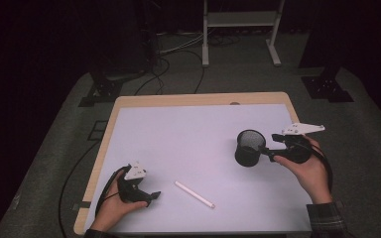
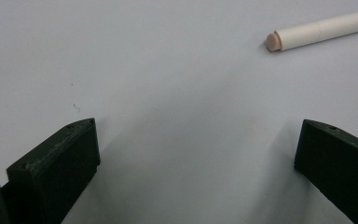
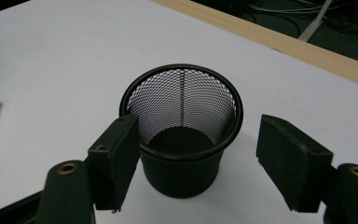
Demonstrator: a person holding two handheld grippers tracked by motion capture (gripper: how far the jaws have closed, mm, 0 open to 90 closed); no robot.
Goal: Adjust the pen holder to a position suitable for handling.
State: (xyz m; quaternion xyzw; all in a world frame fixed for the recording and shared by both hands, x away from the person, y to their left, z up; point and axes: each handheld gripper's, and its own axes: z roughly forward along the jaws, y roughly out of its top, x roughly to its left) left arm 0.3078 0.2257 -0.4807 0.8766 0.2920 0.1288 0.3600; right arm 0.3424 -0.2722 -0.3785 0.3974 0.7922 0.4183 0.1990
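A black mesh cup point(image 1: 249, 148) stands upright and empty on the white table cover point(image 1: 188, 134), right of the middle. My right gripper point(image 1: 269, 147) is open just to its right. In the right gripper view the cup point(image 3: 182, 140) sits between the jaws: one jaw is close against its rim, the other stands apart from it. A white marker point(image 1: 194, 194) lies flat near the front edge. My left gripper point(image 1: 152, 196) rests low to the marker's left, open with nothing between its jaws. In the left gripper view point(image 2: 198, 135) the marker's capped end point(image 2: 321, 30) lies ahead at upper right.
The wooden table edge point(image 1: 198, 99) borders the cover at the back; the same edge point(image 3: 279, 42) runs behind the cup. On the dark floor beyond are cables point(image 1: 168, 64), a white frame's legs point(image 1: 240, 29) and black stand bases point(image 1: 327, 87).
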